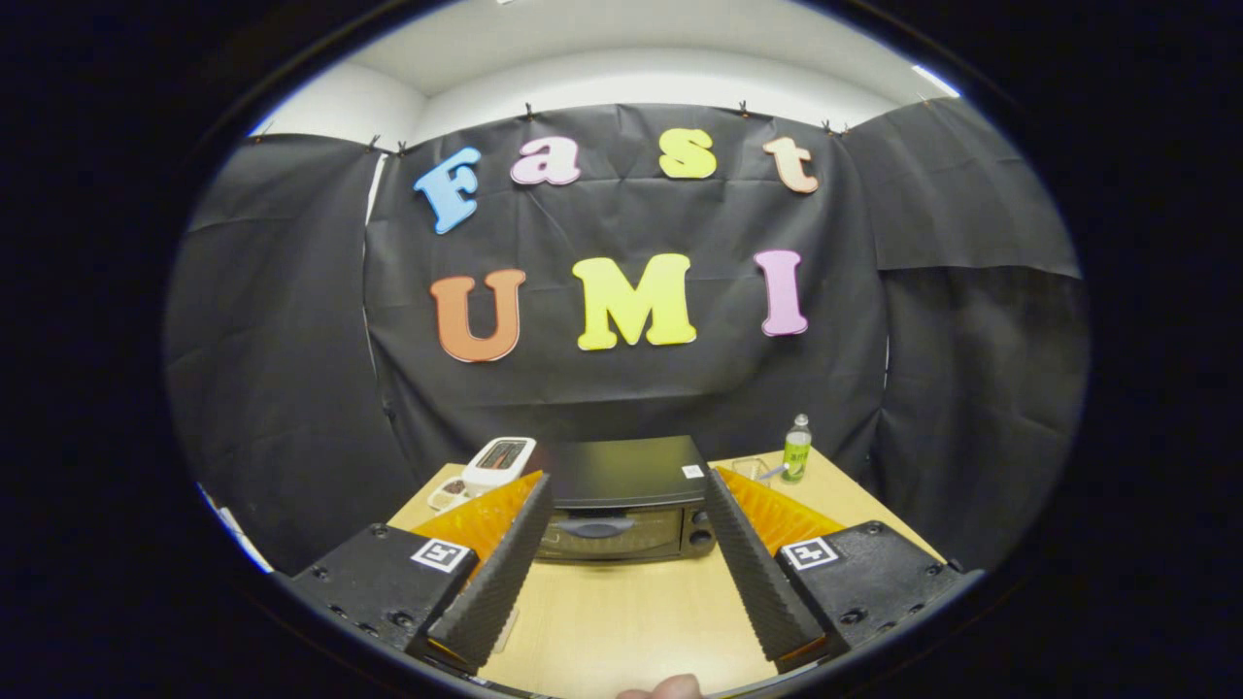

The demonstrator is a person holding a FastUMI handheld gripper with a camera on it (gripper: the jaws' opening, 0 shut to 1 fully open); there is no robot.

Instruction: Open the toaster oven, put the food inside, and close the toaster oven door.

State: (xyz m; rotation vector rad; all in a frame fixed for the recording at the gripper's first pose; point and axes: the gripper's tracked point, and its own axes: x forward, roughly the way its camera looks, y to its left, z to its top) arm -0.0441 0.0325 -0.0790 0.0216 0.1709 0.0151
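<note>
I hold the gripper (626, 529) up high, and its two fingers are spread wide with nothing between them. The toaster oven (626, 500) sits straight ahead at twelve o'clock, beyond the fingertips and framed in the gap between them. Its long side runs from nine o'clock to three o'clock, so its front faces me square on. The door (607, 532) looks shut, and its handle (594, 527) is a flat bar that lies the same way, left to right. The knobs (699, 527) are at the right end of the front.

I cannot tell where the food is. A small tray (449, 493) at about ten o'clock, by a white toaster (498, 462), has something dark in it, but it is too small to be sure. A green bottle (796, 449) stands at about two o'clock on the table (631, 621).

A shut door fits two stories: the food waits outside, or it is already inside. Either way, the door handle is dead ahead and low.
</note>
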